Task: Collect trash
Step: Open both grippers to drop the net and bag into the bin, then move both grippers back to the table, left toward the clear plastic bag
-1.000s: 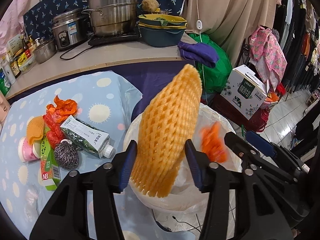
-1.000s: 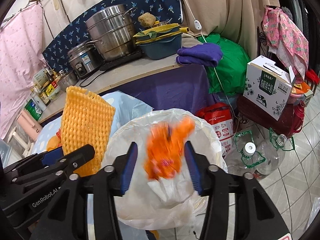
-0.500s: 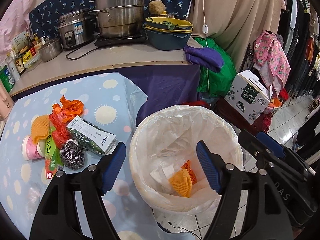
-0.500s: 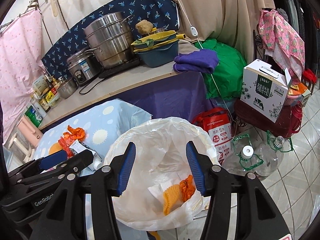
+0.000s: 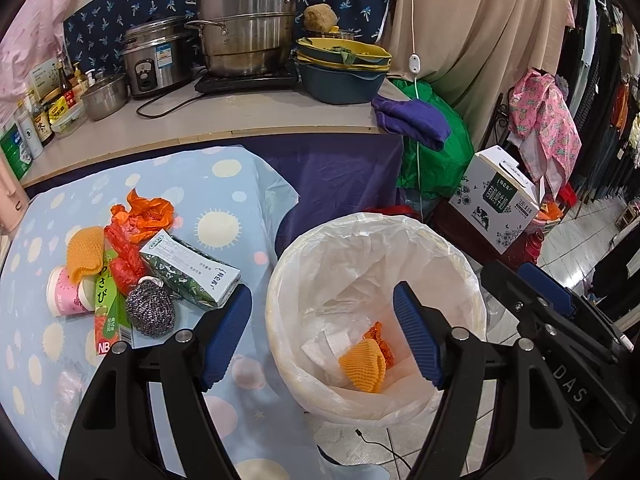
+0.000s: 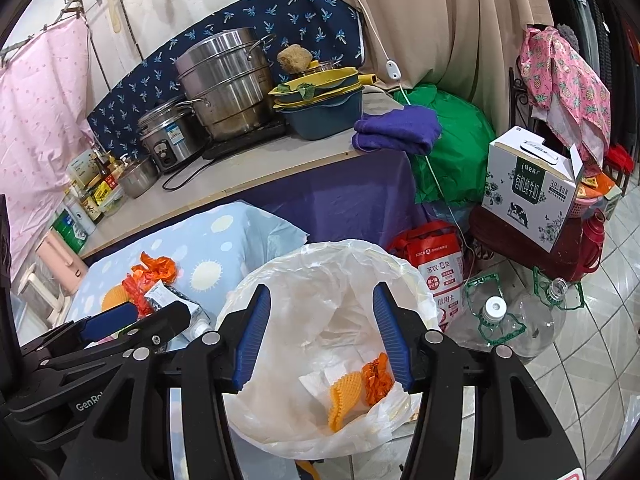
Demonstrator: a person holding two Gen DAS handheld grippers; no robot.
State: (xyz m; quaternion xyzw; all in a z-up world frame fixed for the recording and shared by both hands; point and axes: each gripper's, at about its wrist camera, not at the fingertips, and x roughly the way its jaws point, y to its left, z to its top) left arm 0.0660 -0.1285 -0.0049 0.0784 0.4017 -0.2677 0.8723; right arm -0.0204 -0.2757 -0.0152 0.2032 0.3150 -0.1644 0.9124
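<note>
Both tools, left tool (image 5: 322, 334) and right tool (image 6: 320, 336), are held open and empty above the bin (image 5: 460, 248); its thin liner, seemingly loose, could be snagged by a low reach.

The right gripper (image 6: 322, 336) is being held spread and empty above the lined bin (image 6: 416, 280). A yellow foam net (image 6: 345, 396) and an orange wrapper (image 6: 376, 376) are being held inside the bin, touching.
</note>
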